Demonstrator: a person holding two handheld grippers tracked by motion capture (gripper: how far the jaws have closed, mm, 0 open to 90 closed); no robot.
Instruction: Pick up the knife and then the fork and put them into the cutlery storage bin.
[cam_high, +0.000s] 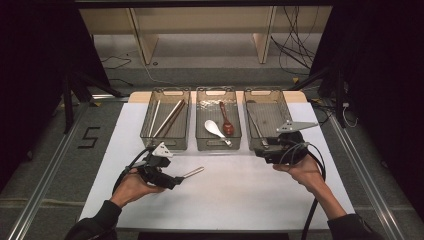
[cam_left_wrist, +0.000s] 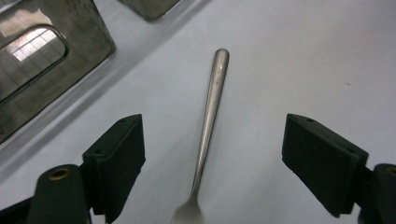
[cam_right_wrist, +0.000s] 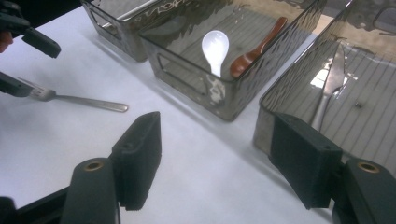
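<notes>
A metal fork (cam_left_wrist: 208, 121) lies flat on the white table, handle pointing away from my left gripper (cam_left_wrist: 212, 140). That gripper is open, one jaw on each side of the fork's neck, neither touching it. From above, the fork's handle (cam_high: 193, 173) sticks out right of the left gripper (cam_high: 176, 180). My right gripper (cam_high: 266, 150) is open and holds nothing, hovering at the front edge of the right bin (cam_high: 250, 120). In the right gripper view, the right gripper (cam_right_wrist: 215, 154) faces the bins, with the fork (cam_right_wrist: 79, 100) at far left.
Three clear bins stand in a row at the back. The left bin (cam_high: 165, 145) holds chopsticks (cam_high: 169, 119). The middle bin (cam_high: 218, 146) holds a white spoon (cam_right_wrist: 215, 46) and a brown spoon (cam_right_wrist: 254, 51). A knife (cam_right_wrist: 329, 84) lies in the right bin.
</notes>
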